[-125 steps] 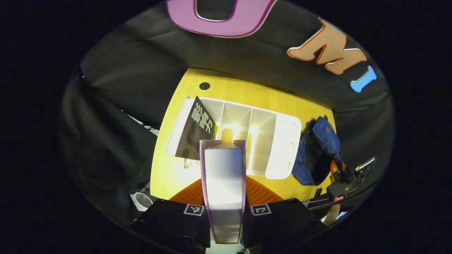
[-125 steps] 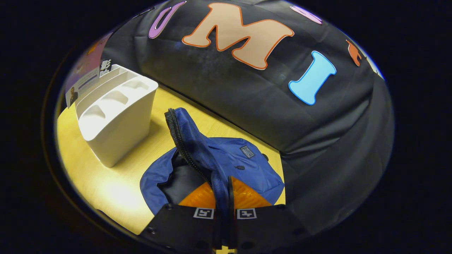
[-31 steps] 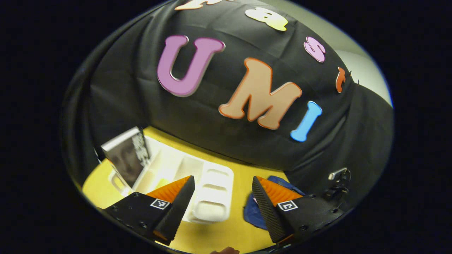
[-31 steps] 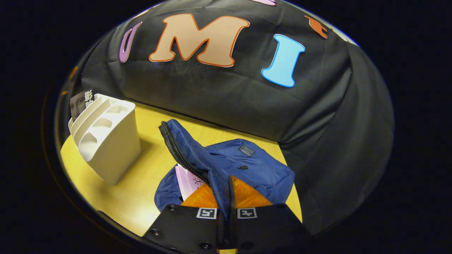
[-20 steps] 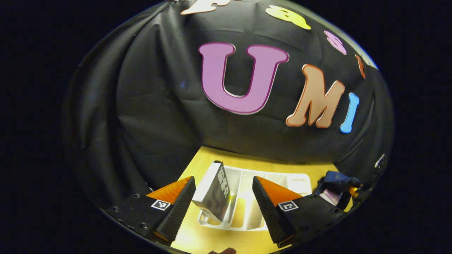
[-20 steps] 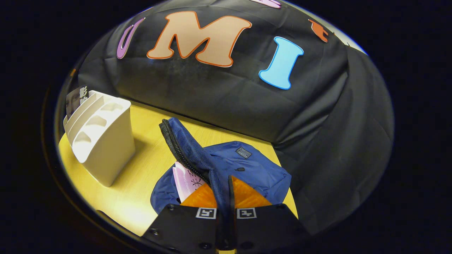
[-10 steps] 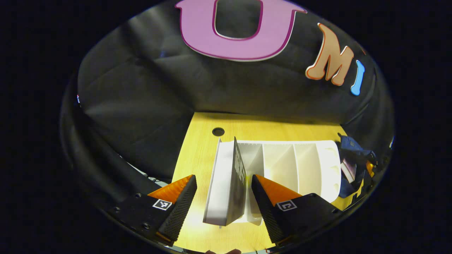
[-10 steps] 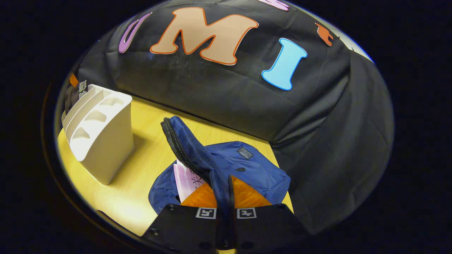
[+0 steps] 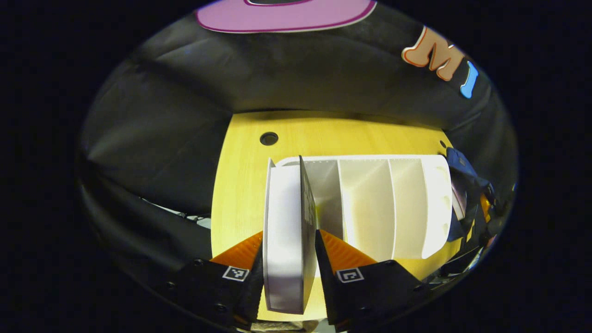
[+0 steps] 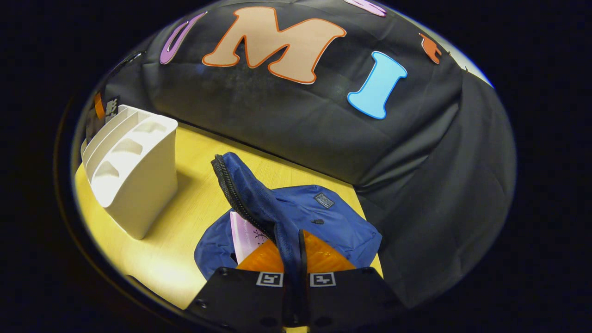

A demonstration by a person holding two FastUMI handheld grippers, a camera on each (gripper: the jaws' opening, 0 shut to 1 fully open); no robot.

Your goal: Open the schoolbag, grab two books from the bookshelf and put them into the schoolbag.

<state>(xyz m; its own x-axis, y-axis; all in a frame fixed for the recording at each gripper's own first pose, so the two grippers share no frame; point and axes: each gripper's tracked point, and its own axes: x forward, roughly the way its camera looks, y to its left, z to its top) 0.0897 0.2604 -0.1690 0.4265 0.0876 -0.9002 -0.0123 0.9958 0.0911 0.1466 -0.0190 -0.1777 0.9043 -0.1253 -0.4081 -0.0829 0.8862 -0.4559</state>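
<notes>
Book (image 9: 286, 231) upright in end slot of white bookshelf (image 9: 370, 203), left gripper (image 9: 287, 273) clamped on its sides. Schoolbag (image 10: 296, 217) open near desk (image 10: 157, 259) right edge, pink book (image 10: 245, 236) inside; right gripper (image 10: 296, 268) pinching the bag's flap.

The table (image 9: 240, 185) is yellow wood with a fine pale grain and one small dark round hole (image 9: 268, 138) in the upper middle of the left gripper view. The bookshelf (image 9: 384, 203) at that view's centre is plain white. The book (image 9: 286, 231) standing in it shows white page edges and a black cover with white lettering. In the lower middle of the right gripper view, the schoolbag (image 10: 319, 222) is blue with a black zip and a small grey patch. A pink book (image 10: 245, 238) pokes out of it.
</notes>
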